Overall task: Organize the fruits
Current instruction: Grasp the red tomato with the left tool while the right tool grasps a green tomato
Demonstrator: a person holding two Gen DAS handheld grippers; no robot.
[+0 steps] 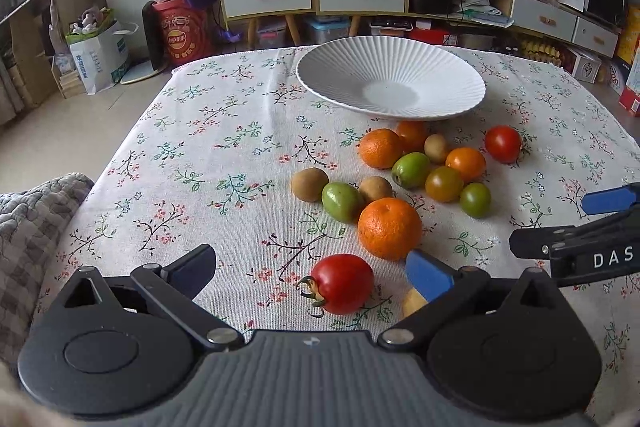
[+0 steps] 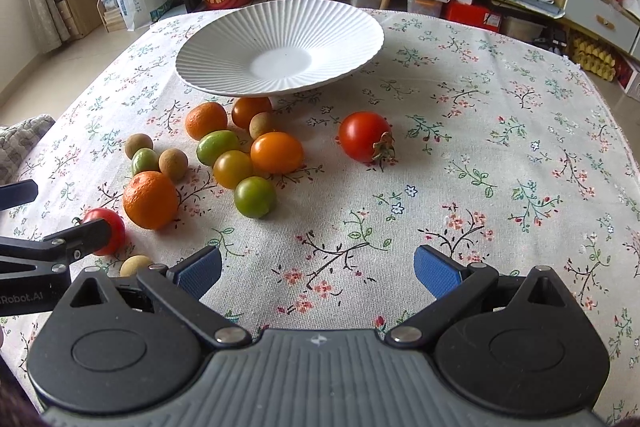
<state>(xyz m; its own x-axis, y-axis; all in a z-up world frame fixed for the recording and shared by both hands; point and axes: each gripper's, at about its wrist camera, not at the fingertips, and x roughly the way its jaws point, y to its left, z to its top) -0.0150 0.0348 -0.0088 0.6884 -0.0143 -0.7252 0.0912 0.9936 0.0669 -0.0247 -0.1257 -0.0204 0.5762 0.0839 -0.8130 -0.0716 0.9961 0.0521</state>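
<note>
Right now the move turns on the near red tomato (image 1: 341, 283): it lies on the cloth (image 1: 224, 163) dead ahead of my left gripper (image 1: 310, 273), framed between its 2 blue pads and just short of them. Its long axis runs across the gap, stem end toward the left pad, so I judge a straight push forward would bracket it.

My left gripper stands wide, holding nothing; the right pad overlaps the near orange (image 1: 389, 228) in this view, but I cannot tell whether they touch.

My right gripper (image 2: 318, 273) is also spread wide and empty over bare cloth. The far red tomato (image 2: 365, 136) sits ahead of it, well apart.

So my left is the nearer tool for the near tomato. The plate (image 1: 320, 67) is empty, beyond the fruit cluster (image 1: 432, 163), so nothing is sorted yet.
</note>
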